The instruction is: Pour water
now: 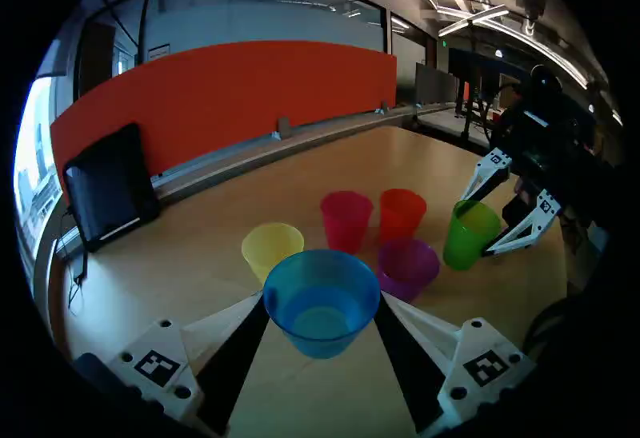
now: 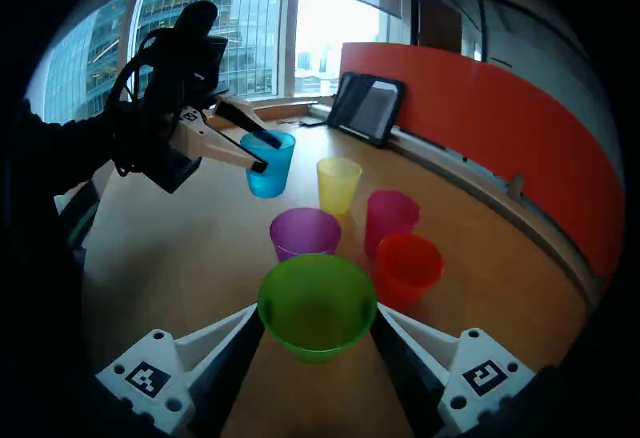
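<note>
My left gripper is shut on a blue cup with some water in its bottom; in the right gripper view that blue cup is held by the left gripper at the far left. My right gripper is shut on a green cup; in the left gripper view the green cup sits in the right gripper at the right. Both cups are upright, just above the wooden table. Between them stand yellow, pink, orange and purple cups.
A dark tablet leans against the orange partition at the table's far edge. In the right gripper view, windows lie beyond the table and a dark sleeve holds the left gripper.
</note>
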Demonstrator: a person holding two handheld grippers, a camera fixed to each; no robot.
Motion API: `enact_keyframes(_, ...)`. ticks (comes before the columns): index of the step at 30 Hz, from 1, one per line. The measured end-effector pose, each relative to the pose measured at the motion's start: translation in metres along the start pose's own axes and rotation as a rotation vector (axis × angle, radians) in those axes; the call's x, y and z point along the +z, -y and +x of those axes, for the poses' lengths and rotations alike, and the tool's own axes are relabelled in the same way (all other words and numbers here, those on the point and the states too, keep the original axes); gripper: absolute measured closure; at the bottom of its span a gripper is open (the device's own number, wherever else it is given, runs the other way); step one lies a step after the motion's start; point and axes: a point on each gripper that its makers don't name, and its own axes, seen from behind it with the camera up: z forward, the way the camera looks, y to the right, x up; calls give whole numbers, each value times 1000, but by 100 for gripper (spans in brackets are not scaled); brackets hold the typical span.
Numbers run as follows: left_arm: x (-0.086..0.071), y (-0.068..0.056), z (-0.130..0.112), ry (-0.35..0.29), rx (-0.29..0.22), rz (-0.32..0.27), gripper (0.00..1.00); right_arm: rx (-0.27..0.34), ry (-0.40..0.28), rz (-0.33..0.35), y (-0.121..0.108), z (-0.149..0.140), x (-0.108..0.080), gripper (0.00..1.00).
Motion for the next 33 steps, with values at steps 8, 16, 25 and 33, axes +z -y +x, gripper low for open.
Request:
enact_keyframes(8, -27, -6, 22, -75, 12, 22, 13, -3, -90, -33, 4, 32, -27, 9)
enact_keyframes(16, -54, -13, 46, -163, 12, 34, 13, -3, -191, -55, 10, 68, -52, 9)
enact_keyframes(25, -78, -20, 76, -263, 10, 44, 13, 1, -298, -74, 16, 104, -71, 9)
enact_keyframes(33, -93, -27, 98, -333, 5, 41, 13, 8, -385, -76, 20, 133, -80, 8)
